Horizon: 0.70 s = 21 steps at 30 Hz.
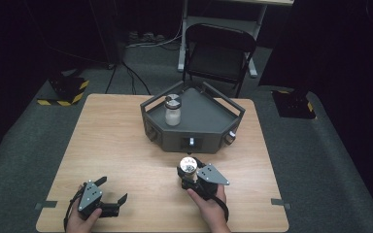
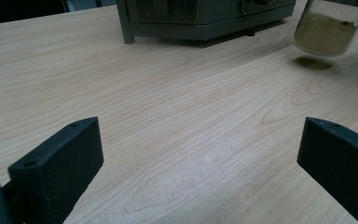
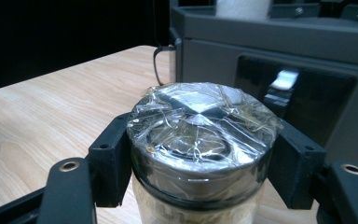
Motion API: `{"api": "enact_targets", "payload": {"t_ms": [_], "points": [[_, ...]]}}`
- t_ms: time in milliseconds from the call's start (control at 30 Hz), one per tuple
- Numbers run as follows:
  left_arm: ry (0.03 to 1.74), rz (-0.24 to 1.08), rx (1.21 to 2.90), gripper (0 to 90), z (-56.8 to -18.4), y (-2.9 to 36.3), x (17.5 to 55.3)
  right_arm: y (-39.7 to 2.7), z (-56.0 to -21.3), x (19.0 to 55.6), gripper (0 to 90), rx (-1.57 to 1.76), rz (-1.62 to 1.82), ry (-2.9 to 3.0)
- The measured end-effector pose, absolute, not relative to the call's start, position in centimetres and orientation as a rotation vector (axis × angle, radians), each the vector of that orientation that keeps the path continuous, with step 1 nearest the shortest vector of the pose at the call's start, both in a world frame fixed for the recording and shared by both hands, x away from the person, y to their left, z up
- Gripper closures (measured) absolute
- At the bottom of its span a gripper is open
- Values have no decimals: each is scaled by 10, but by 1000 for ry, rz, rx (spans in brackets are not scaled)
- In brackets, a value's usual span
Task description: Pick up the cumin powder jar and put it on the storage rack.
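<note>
A small jar (image 1: pixel 189 165) with a shiny, film-wrapped lid (image 3: pixel 203 126) and tan powder inside is clamped between the jaws of my right gripper (image 1: pixel 188 171), just in front of the grey tray (image 1: pixel 209 121). In the left gripper view this jar (image 2: pixel 328 28) hangs slightly above its shadow on the table. A second jar (image 1: pixel 173 110) with white contents stands upright in the tray's left part. My left gripper (image 1: pixel 111 189) rests near the table's front left, open, with nothing between its jaws (image 2: pixel 200 158).
The light wooden table (image 1: pixel 111 141) has bare room left of the tray. The tray's front wall (image 3: pixel 279 51) rises close behind the held jar. A black folding chair (image 1: pixel 218 48) stands beyond the table's far edge. Cables lie on the floor.
</note>
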<state>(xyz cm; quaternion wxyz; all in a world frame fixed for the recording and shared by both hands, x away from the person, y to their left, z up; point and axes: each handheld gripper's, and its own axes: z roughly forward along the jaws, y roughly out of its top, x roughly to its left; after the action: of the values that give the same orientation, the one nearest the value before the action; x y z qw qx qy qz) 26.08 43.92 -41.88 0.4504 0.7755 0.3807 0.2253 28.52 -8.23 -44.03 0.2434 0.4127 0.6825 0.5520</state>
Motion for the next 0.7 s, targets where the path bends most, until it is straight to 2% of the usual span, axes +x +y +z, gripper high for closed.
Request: {"api": "enact_targets", "payload": {"t_ms": [700], "points": [[937,552,1921,6,-419,439,261,-123,-414,277,327,1195,1458,1779]]}}
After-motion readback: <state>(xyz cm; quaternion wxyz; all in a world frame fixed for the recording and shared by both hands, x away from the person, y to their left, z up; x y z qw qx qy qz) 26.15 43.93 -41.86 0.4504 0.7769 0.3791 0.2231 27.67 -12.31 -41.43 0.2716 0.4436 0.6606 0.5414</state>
